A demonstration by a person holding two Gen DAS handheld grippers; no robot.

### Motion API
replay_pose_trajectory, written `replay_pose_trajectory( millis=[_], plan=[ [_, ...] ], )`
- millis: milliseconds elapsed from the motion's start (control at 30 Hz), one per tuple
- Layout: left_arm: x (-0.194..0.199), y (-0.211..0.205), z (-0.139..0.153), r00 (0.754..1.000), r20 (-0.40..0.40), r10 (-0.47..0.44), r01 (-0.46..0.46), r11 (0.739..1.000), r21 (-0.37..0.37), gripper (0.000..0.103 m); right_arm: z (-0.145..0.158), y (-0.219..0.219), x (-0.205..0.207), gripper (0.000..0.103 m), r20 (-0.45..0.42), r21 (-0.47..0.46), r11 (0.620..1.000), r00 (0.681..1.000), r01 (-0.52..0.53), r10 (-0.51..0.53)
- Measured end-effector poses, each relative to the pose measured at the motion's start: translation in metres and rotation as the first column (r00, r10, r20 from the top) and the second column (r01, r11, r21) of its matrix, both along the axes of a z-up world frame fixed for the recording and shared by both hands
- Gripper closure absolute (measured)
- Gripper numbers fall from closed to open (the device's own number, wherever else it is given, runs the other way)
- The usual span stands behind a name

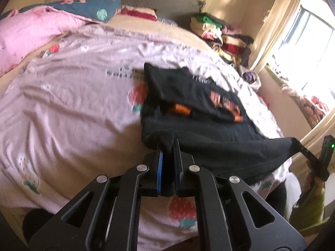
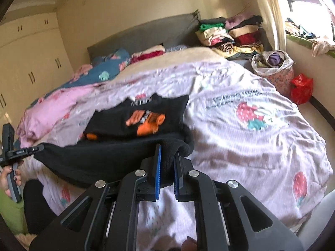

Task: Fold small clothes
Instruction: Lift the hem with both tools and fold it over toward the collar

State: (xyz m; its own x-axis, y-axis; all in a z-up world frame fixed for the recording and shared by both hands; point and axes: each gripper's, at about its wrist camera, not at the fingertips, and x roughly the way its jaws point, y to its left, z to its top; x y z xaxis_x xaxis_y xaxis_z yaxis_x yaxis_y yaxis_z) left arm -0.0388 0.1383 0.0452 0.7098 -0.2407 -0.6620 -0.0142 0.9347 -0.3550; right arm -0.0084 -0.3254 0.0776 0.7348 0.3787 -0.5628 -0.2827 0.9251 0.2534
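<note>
A small black shirt [image 1: 201, 113] with an orange print lies on the bed, its near hem lifted and pulled taut. My left gripper [image 1: 167, 146] is shut on the hem's left corner. My right gripper [image 2: 167, 152] is shut on the hem's right corner. The shirt [image 2: 134, 123] shows in the right wrist view with its printed part folded over. The right gripper [image 1: 301, 147] shows at the right edge of the left wrist view, and the left gripper [image 2: 38, 147] at the left edge of the right wrist view.
The bed has a lilac strawberry-print cover [image 1: 73, 104]. A pink quilt [image 1: 31, 33] and a blue quilt [image 2: 108, 71] lie toward the headboard. Stacks of folded clothes [image 2: 230, 35] sit at the bed's far corner. A bag of clothes [image 2: 274, 67] and a red bag [image 2: 301, 87] stand by the window.
</note>
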Motion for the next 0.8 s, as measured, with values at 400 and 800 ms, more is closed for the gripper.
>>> replay_pose_trajectory(
  millis=[400, 800],
  plan=[
    [0.030, 0.000, 0.034, 0.994, 0.107, 0.035, -0.038, 0.999, 0.023, 0.101, 0.028, 0.005, 0.030, 0.094, 0.083, 0.050, 0.995, 0.993, 0.081, -0.085],
    [0.075, 0.008, 0.045, 0.986, 0.144, 0.086, -0.087, 0.996, 0.002, 0.101, 0.033, 0.019, 0.074, 0.094, 0.083, 0.042, 0.985, 0.982, 0.168, -0.171]
  ],
)
